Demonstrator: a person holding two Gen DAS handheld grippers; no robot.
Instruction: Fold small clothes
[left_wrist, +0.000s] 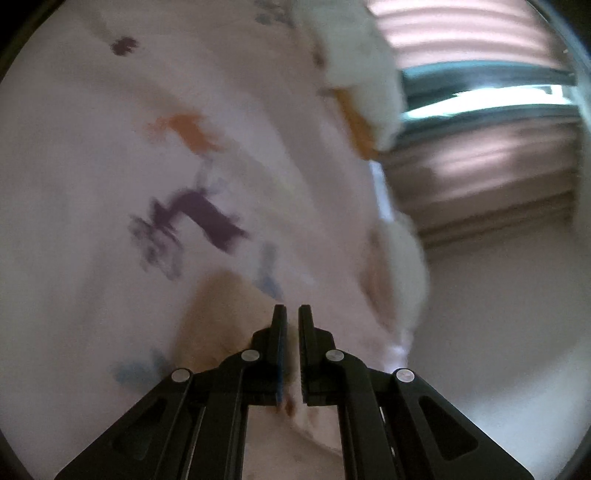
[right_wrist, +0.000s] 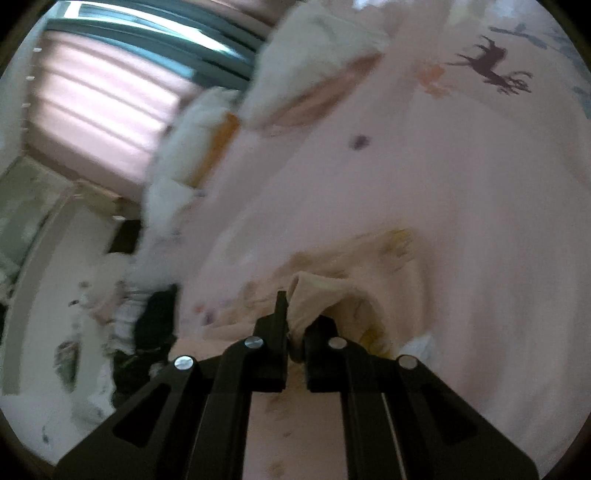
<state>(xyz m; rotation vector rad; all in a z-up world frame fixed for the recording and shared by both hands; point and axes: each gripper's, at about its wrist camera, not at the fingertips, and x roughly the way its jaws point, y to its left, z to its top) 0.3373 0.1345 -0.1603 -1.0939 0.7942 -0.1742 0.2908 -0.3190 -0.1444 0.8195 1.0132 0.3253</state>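
A small cream garment (right_wrist: 332, 291) with faint yellow prints lies bunched on the pink bed sheet (right_wrist: 461, 177). My right gripper (right_wrist: 295, 321) is shut on a fold of this garment, which drapes over its right finger. In the left wrist view the same cream cloth (left_wrist: 218, 317) shows just ahead of my left gripper (left_wrist: 292, 314), whose jaws are nearly closed with cloth between them. The view is blurred by motion.
The sheet (left_wrist: 110, 147) carries purple and orange animal prints. White fluffy pillows (right_wrist: 306, 62) lie at the bed's far edge, also in the left view (left_wrist: 362, 62). A pile of dark and striped clothes (right_wrist: 144, 328) sits at the left. Pink curtains (right_wrist: 103, 96) hang behind.
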